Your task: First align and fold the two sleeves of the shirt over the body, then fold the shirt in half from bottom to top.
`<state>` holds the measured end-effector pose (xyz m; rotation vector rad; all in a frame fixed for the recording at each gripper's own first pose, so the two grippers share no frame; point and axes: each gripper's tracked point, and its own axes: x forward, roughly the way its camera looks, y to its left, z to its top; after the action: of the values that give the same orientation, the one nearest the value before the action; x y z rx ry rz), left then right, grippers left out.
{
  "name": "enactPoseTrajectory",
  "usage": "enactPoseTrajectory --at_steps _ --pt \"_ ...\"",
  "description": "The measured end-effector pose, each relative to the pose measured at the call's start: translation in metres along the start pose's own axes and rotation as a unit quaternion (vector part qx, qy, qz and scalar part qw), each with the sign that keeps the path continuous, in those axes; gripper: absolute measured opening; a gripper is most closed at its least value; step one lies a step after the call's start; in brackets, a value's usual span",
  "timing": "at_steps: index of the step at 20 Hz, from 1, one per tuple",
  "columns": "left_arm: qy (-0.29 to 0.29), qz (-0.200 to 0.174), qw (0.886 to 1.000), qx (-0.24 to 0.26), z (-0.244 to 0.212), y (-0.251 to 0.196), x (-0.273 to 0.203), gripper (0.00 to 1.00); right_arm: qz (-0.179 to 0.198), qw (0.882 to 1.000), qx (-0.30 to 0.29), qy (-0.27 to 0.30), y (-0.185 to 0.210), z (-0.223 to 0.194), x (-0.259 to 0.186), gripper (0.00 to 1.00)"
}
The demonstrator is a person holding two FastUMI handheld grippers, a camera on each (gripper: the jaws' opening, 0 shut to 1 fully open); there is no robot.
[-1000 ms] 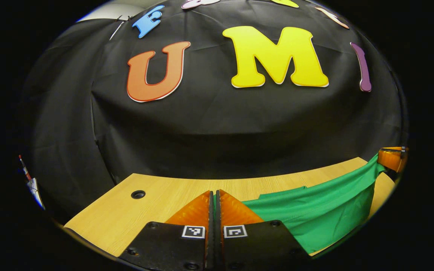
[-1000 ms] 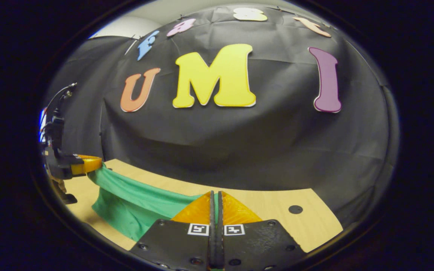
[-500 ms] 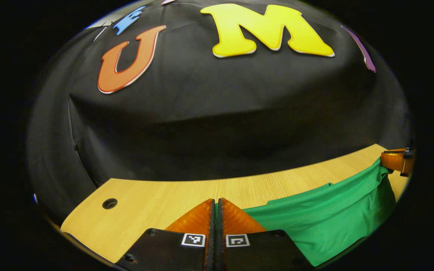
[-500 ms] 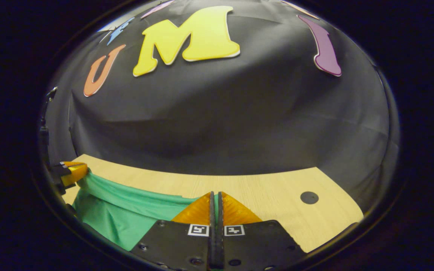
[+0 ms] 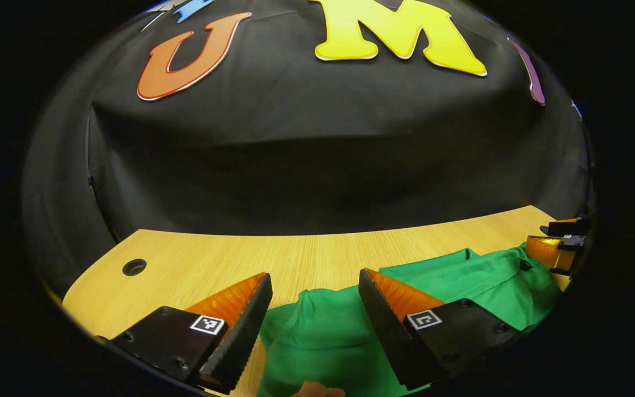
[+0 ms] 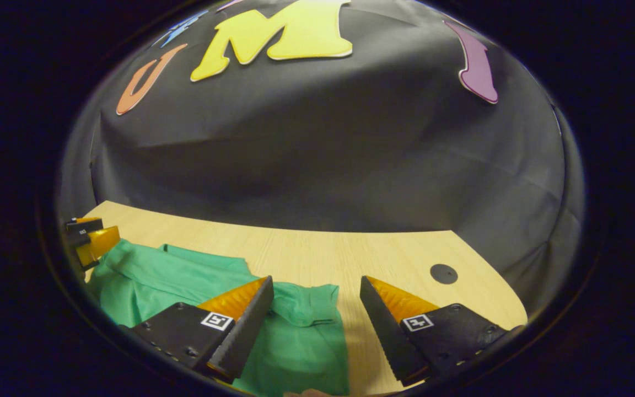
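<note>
Wooden table (image 5: 196, 264) against the black booth wall carries the green shirt (image 5: 328, 336), lying rumpled between both grippers. Left gripper (image 5: 313, 286) and right gripper (image 6: 313, 289) are spread wide, released, just above the fabric.

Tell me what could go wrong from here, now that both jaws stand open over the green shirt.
1. The shirt lies bunched and rumpled under the left gripper, so the fold may settle crooked unless it is smoothed.
2. In the right gripper view, the shirt's corner is puckered between the right gripper's open jaws; pulling back low might snag it.
</note>
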<state>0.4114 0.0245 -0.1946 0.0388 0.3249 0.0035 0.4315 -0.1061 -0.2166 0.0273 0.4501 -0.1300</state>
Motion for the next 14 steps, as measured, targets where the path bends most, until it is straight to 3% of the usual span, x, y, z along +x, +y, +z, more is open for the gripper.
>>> enactPoseTrajectory --at_steps 3,6,9,14 --pt "-0.022 -0.002 1.000 0.008 0.012 0.000 -0.020 1.00 0.031 0.999 0.005 -0.013 0.011 0.013 -0.024 0.96" --pt "-0.046 0.006 0.999 0.015 0.031 0.002 -0.048 1.00 0.022 0.999 -0.009 -0.031 0.009 0.026 -0.053 0.96" --pt "-0.059 0.002 0.998 0.016 0.043 -0.008 -0.086 1.00 0.042 0.998 0.000 -0.043 0.016 0.040 -0.097 0.96" --pt "-0.082 0.004 0.996 0.017 0.052 -0.020 -0.168 1.00 0.043 0.995 -0.010 -0.095 0.010 0.076 -0.183 0.95"
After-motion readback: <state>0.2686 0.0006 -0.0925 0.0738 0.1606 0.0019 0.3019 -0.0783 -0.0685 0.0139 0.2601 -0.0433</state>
